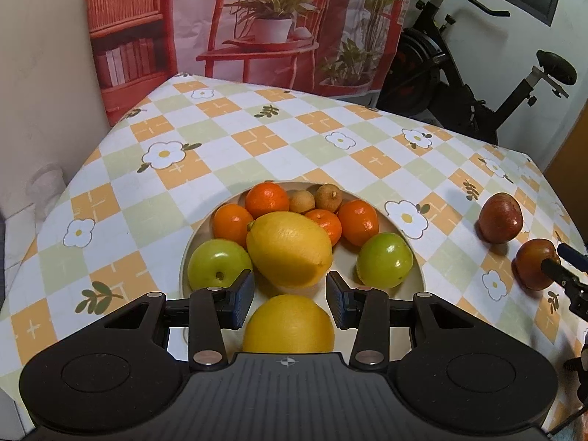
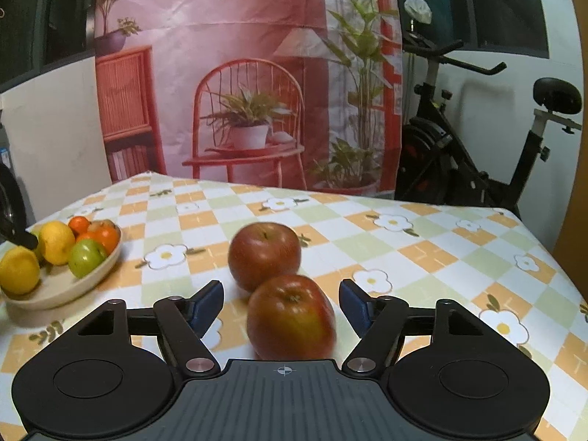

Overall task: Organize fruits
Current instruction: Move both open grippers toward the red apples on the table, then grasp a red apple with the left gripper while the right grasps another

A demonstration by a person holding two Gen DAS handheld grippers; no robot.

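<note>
**Two red apples left outside the bowl**

The right gripper (image 2: 281,303) stands wide open around the nearer red apple (image 2: 291,316), pads apart from it; closing and carrying it to the bowl (image 2: 62,290) looks next. The left gripper (image 1: 290,299) hangs open, empty, over the near lemon (image 1: 288,325). Only the left view shows the longans (image 1: 325,196); the far apple (image 2: 264,253) is clearer from the right.

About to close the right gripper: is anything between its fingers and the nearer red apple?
Nothing visible. The nearer red apple sits between the open fingers of the right gripper, with clear gaps either side. The second red apple lies just behind it.
</note>
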